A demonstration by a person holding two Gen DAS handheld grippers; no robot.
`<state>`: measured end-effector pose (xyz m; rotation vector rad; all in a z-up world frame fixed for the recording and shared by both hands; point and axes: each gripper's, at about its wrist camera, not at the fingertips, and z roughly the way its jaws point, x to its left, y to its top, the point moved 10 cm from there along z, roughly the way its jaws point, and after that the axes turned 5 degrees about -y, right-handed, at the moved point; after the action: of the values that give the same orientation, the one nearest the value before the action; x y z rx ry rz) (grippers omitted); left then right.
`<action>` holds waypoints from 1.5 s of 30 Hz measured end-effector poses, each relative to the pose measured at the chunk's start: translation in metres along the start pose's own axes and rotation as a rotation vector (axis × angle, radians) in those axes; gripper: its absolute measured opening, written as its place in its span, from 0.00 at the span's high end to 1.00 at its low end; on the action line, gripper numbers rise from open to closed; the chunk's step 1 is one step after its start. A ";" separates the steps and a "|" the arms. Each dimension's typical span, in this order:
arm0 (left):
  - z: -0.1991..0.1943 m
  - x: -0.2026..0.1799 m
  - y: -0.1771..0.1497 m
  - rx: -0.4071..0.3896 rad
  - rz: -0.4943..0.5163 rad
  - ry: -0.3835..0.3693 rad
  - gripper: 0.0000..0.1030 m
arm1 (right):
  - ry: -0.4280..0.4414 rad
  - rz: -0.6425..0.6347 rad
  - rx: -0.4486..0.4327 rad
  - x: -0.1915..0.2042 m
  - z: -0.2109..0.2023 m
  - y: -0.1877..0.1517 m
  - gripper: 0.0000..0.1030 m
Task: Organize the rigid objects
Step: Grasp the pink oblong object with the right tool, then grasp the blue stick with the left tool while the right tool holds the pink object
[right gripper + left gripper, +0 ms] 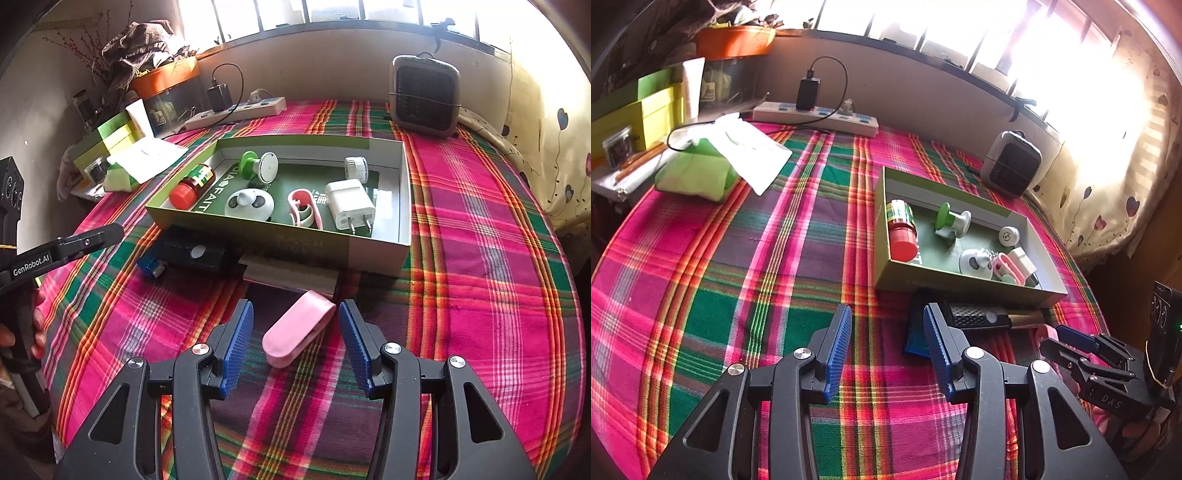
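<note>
An open green box [373, 251] on the plaid cloth holds a red-capped bottle [192, 184], a green and white spool [258, 166], a panda-shaped piece [249, 205], a pink clip [303, 208], a white charger plug [349, 205] and a round white cap [355, 168]. My right gripper [295, 332] is open, with a pink oblong case [299, 326] lying on the cloth between its pads, untouched. My left gripper [888, 328] is open over bare cloth. Just right of it lie a small blue thing [914, 338] and a black grater-like tool [975, 315] against the box front.
A grey heater-like device [424, 96] stands behind the box. A white power strip [816, 116] with a black charger lies along the back wall. A green tissue pack [698, 170] and yellow boxes [646, 114] crowd the left. A curtain [1115, 192] hangs at right.
</note>
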<state>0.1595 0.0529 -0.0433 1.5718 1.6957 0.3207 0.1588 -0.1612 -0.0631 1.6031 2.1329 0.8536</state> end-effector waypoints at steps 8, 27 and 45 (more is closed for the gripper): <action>0.012 -0.007 -0.008 0.043 0.026 -0.031 0.61 | -0.079 -0.014 0.031 -0.001 0.011 -0.005 0.52; 0.034 -0.021 -0.017 0.104 0.109 0.002 0.61 | -0.173 -0.020 0.023 -0.024 0.009 -0.010 0.59; 0.046 -0.028 -0.010 0.108 0.194 0.103 0.61 | -0.132 -0.016 0.010 -0.025 0.005 -0.010 0.81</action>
<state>0.1816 0.0104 -0.0700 1.8323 1.6643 0.4202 0.1613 -0.1852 -0.0754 1.5990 2.0584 0.7122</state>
